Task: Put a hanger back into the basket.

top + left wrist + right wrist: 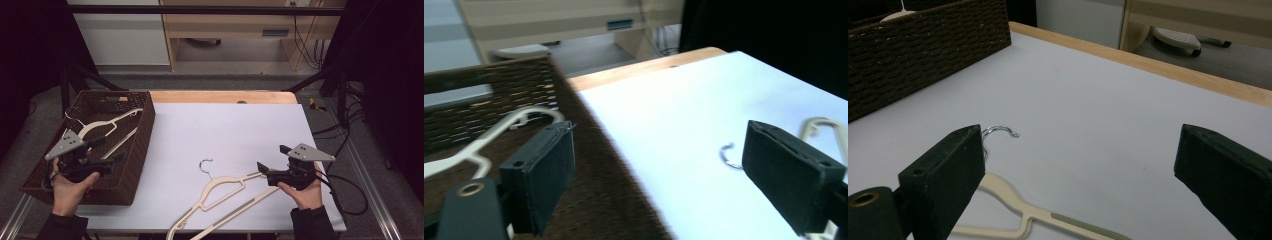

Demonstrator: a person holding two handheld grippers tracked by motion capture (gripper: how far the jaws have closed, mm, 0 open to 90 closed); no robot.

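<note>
Nearest the person, a cream plastic hanger lies flat on the white sheet of the counter, its metal hook pointing away toward the far edge. It lies within easy reach of the right hand, which suggests it is the next piece to be picked up. The right claw sits just beside the hanger's shoulder, jaws spread wide with nothing between them, aimed leftward at the hanger. In the right gripper view the hook curls just past the left jaw, so the claw seems lined up for a grasp but not yet closed.

To the left, the left claw hovers over the near end of a dark wicker basket, also wide and empty. Its jaws frame the basket's rim in the left gripper view, with no hanger pinched.

Farther back inside the basket rests another cream hanger, lying loose across the bottom. It looks already stowed, so the basket is likely the collecting place for both.
</note>
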